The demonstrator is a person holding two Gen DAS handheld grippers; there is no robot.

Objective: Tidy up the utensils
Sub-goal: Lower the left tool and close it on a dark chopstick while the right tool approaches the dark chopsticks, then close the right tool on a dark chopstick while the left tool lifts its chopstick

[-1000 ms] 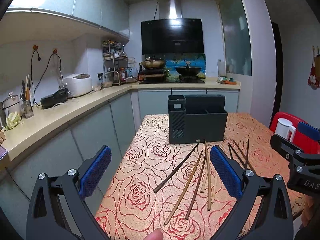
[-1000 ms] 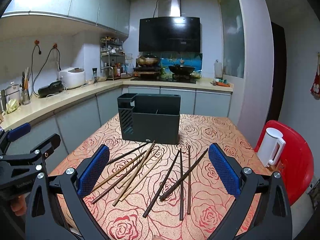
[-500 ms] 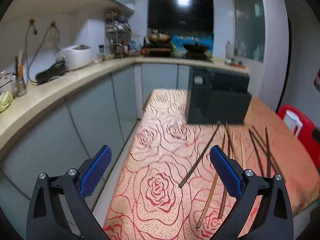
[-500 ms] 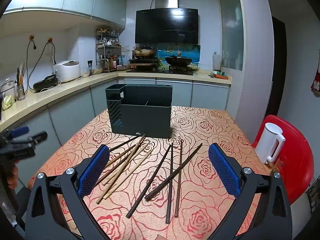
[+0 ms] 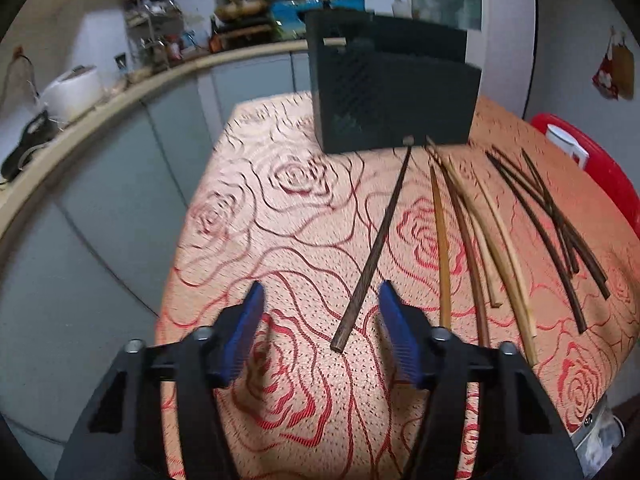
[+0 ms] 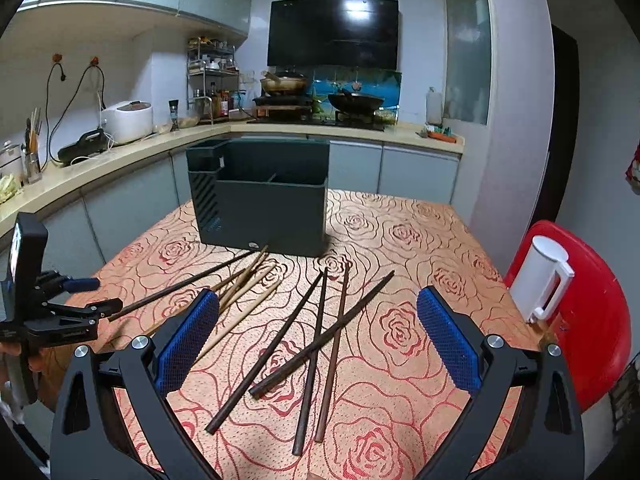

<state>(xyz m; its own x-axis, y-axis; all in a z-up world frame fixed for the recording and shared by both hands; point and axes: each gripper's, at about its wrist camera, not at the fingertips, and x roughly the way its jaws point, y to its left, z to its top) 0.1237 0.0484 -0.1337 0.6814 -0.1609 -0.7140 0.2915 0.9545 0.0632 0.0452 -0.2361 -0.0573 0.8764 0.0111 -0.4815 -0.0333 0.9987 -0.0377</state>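
Observation:
Several chopsticks lie on the rose-patterned tablecloth (image 6: 420, 240) in front of a dark compartmented organizer (image 6: 264, 208). My left gripper (image 5: 320, 292) points down at the table, and its jaws are closing. The near end of the leftmost dark chopstick (image 5: 376, 248) lies between its blue pads (image 5: 244, 328) without touching them. Light wooden chopsticks (image 5: 496, 236) and more dark ones (image 5: 548, 220) lie to its right. My right gripper (image 6: 318, 300) stands open above a group of dark chopsticks (image 6: 320, 340), holding nothing. In the right wrist view the left gripper (image 6: 106, 294) shows at the far left.
A white jug (image 6: 540, 280) sits on a red chair (image 6: 592, 320) at the table's right. The table's left edge drops off toward grey cabinets (image 5: 100, 240). A kitchen counter (image 6: 100, 156) with appliances runs along the left and back walls.
My left gripper dropped and tilted down toward the leftmost dark chopstick, and its jaws narrowed around the chopstick's near end. My right gripper moved a little forward and lower over the dark chopsticks.

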